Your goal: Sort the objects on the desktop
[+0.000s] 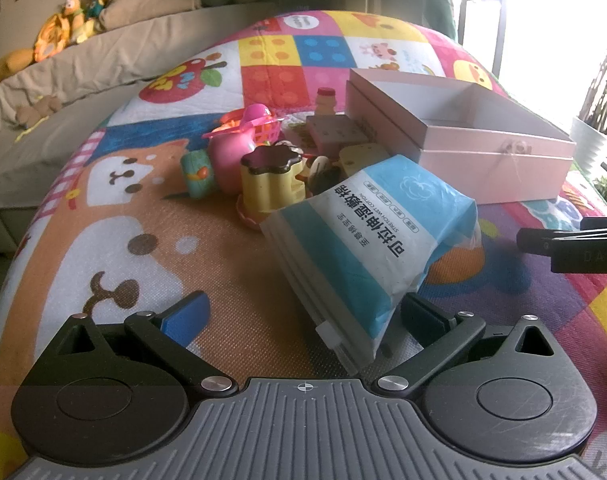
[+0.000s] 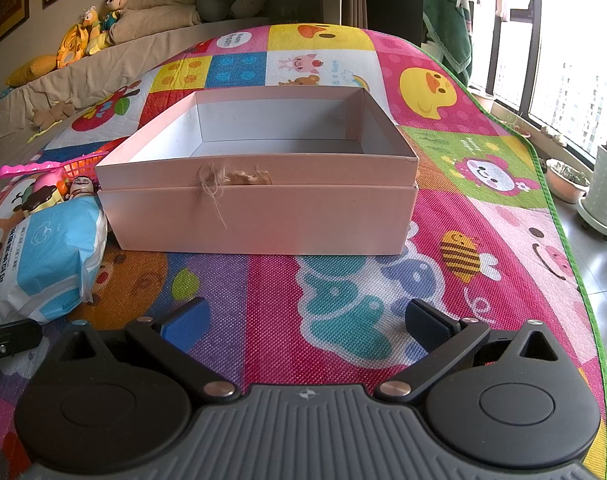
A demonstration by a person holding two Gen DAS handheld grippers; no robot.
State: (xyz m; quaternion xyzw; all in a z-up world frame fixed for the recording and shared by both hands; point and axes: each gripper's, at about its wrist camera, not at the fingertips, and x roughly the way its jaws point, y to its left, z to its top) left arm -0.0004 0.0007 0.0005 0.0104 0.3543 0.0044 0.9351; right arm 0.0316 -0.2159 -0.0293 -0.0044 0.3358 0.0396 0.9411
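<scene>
L gripper: jaws spread wide, released, nothing clamped. Blue pad on one finger, dark pad on the other. Near corner of blue-and-white wipes pack pokes in betw. fingers, close to dark-pad side; contact w/ pad can't be told. Pack lies tilted on play mat, far end propped vs toy pile.

Toy pile just behind pack: yellow pudding toy w/ brown flower-shaped top, pink toy pot w/ pink lid/handle over orange mesh basket, small teal toy beside it, small bottle w/ red cap farther back, other bits too jumbled to name.

R of pile: pink box, open-topped, set in its own lid, frayed string on front wall. Inside looks bare in R wrist view.

R gripper: jaws equally wide, released, holding nothing; only mat betw. fingers. Pink box straight ahead, apart from fingertips. Wipes pack at left edge, just beside box's left front corner. Dark part of other gripper at far left edge.

Beyond mat: beige bedding w/ plush toys; windows and plant pots on R.
</scene>
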